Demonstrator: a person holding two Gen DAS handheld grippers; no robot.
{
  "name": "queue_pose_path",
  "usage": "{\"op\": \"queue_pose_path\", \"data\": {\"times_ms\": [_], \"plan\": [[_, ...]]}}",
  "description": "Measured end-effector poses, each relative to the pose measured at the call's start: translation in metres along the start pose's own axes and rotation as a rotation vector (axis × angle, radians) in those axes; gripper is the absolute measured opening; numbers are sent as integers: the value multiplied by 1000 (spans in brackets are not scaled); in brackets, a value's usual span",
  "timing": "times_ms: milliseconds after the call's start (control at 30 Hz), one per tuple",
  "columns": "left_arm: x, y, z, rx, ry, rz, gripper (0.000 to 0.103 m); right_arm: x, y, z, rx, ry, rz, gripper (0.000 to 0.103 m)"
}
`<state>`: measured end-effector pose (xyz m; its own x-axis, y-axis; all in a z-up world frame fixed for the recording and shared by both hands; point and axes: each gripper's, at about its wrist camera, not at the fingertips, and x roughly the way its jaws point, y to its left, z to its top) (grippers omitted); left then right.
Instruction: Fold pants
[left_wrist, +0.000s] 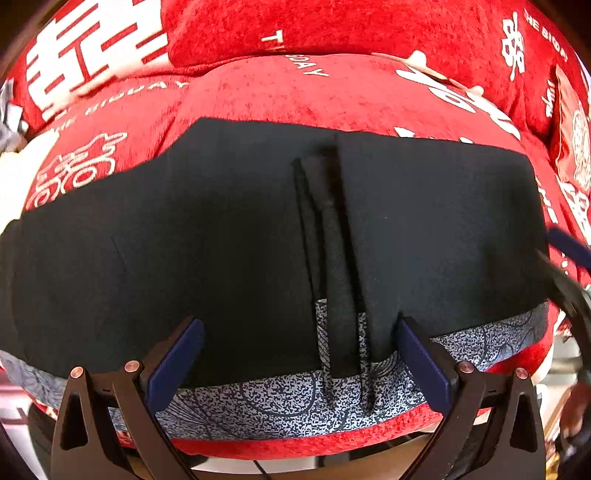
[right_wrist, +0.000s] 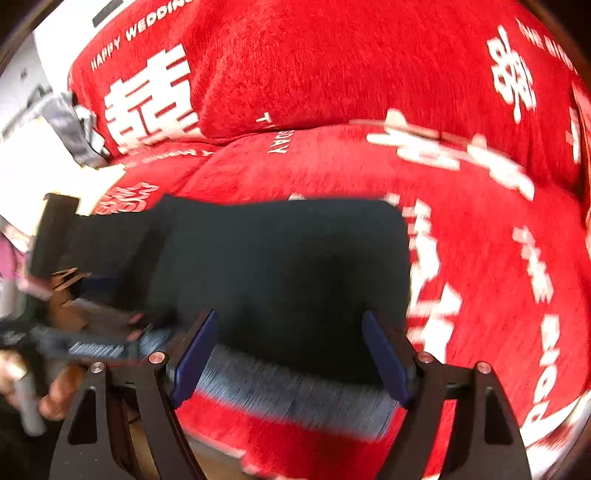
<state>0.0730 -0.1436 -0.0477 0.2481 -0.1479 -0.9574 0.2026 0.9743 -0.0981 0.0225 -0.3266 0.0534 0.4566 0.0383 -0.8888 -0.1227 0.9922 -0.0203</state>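
Black pants lie flat on a red sofa seat, with a speckled grey waistband along the near edge and black drawstrings running up the middle. My left gripper is open just above the waistband, empty. In the right wrist view the pants show as a dark, blurred block. My right gripper is open over their near edge, empty. The left gripper shows blurred at the left of that view.
The red sofa cover with white lettering covers the seat and the back cushions. A grey cloth and white items lie at the far left. The sofa's front edge runs just below the waistband.
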Motion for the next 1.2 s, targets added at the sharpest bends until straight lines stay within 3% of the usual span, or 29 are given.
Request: {"op": "queue_pose_path", "data": {"times_ms": [167, 300, 433, 567, 700, 800, 1033, 1200], "plan": [[0, 0, -5, 3, -13, 0, 103, 58, 13, 39, -133, 94, -104, 86], [0, -2, -4, 5, -19, 4, 103, 71, 11, 54, -96, 116, -84, 93], [-1, -1, -6, 8, -22, 1, 103, 58, 16, 43, -81, 107, -128, 94], [-1, -1, -6, 6, -22, -7, 103, 36, 30, 0, -99, 56, -204, 95], [0, -1, -6, 5, -22, -8, 103, 13, 29, -35, -22, 41, -196, 100], [-2, 0, -6, 4, -22, -12, 103, 4, 34, -55, -34, 60, -220, 101], [-23, 9, -11, -14, -75, 8, 103, -19, 41, -29, -3, -43, -221, 101], [-27, 22, -15, -31, -90, 22, 103, 14, 49, -9, -35, -3, -262, 101]]}}
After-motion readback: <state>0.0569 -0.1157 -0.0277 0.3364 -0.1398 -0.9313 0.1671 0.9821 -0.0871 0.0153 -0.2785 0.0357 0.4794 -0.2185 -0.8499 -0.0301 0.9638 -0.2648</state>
